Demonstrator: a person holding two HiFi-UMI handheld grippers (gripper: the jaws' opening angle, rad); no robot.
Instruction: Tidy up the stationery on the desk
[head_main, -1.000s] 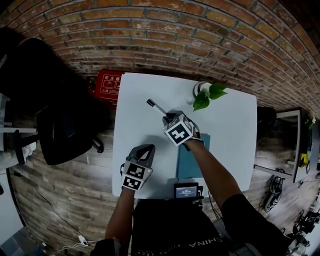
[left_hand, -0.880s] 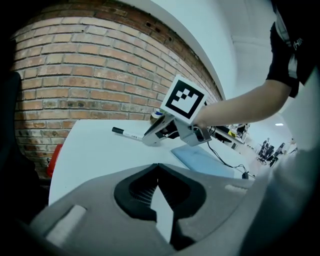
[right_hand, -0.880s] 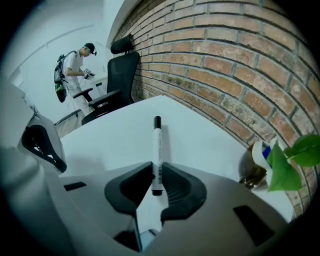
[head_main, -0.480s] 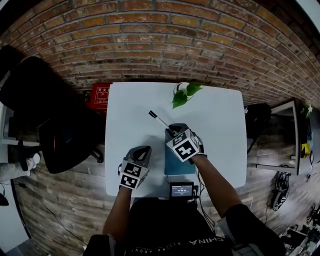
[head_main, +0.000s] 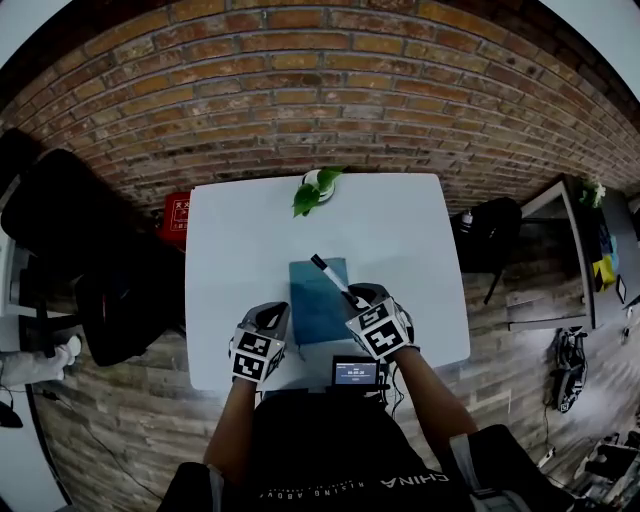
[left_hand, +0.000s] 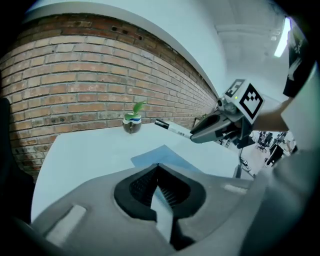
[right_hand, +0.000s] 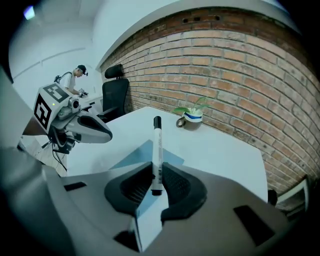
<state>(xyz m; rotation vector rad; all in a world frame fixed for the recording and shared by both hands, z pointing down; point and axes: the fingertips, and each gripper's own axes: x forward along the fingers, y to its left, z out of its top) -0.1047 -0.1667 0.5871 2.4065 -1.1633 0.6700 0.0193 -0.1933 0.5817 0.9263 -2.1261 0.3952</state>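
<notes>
Right gripper (right_hand: 156, 183) pinches the marker (right_hand: 157, 147) by its lower end, jaws narrowly parted around the white barrel, black cap pointing away toward the far side. It holds the marker in the air above the blue notebook (head_main: 316, 300), which lies flat near the middle of the white desk (head_main: 230, 250). Left gripper (left_hand: 159, 186) hovers at the near left edge with its jaws pressed together and nothing between them.

The step in hand looks like carrying the picked-up marker to its resting place. No pen holder shows, so the next move probably calls for lowering the marker level, on or just beside the notebook, before letting go. A potted plant (head_main: 314, 186) stands at the far edge, well apart.
</notes>
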